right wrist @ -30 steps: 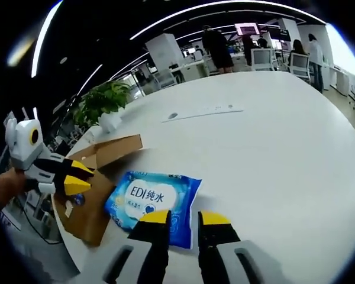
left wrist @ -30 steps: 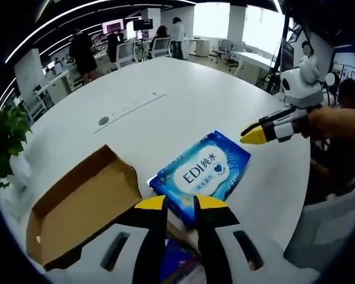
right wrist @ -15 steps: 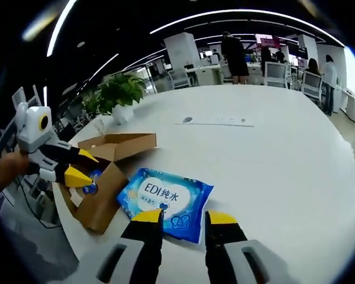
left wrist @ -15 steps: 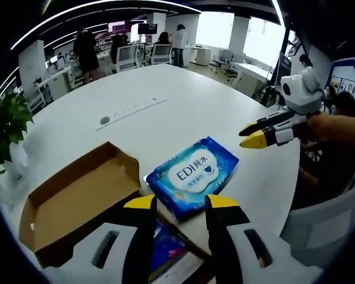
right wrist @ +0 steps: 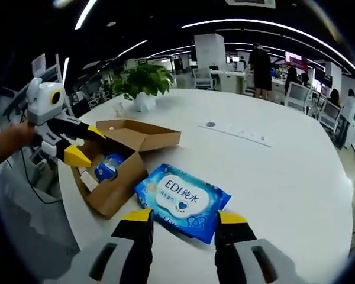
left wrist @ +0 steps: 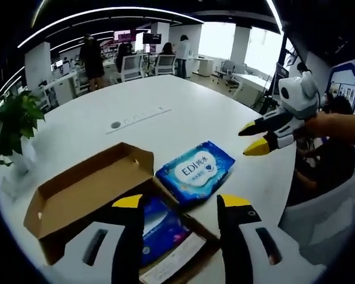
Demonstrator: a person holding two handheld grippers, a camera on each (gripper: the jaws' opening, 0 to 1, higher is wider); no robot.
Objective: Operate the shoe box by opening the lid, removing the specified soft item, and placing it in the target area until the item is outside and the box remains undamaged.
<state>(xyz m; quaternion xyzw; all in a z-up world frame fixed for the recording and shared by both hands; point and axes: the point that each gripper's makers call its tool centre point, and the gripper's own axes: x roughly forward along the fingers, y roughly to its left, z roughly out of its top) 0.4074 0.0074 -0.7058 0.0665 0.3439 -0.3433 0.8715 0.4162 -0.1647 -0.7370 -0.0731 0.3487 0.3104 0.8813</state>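
Note:
A blue wet-wipe pack [left wrist: 195, 173] [right wrist: 182, 202] lies flat on the white table [left wrist: 183, 112] [right wrist: 296, 171], just outside the open cardboard shoe box [left wrist: 92, 195] [right wrist: 121, 157]. The box lid is folded back, and a blue item [left wrist: 163, 231] [right wrist: 109, 167] sits inside. My left gripper [left wrist: 180, 202] hovers open above the box's near edge, holding nothing; in the right gripper view it shows as the left gripper [right wrist: 77, 145] over the box. My right gripper [right wrist: 183, 218] stands open just short of the pack; in the left gripper view it shows as the right gripper [left wrist: 251, 137], apart from the pack.
A potted plant [left wrist: 12, 124] [right wrist: 143, 83] stands near the table's edge beyond the box. A long strip with a round cap [left wrist: 136, 117] [right wrist: 236, 131] lies mid-table. Office chairs, desks and standing people [left wrist: 94, 56] fill the background. A seated person [left wrist: 337, 148] is beside the table.
Both grippers' jaws have spread wider and drawn back from the pack. The left camera rose, bringing the box's inside and its blue item into sight. The pack stays put.

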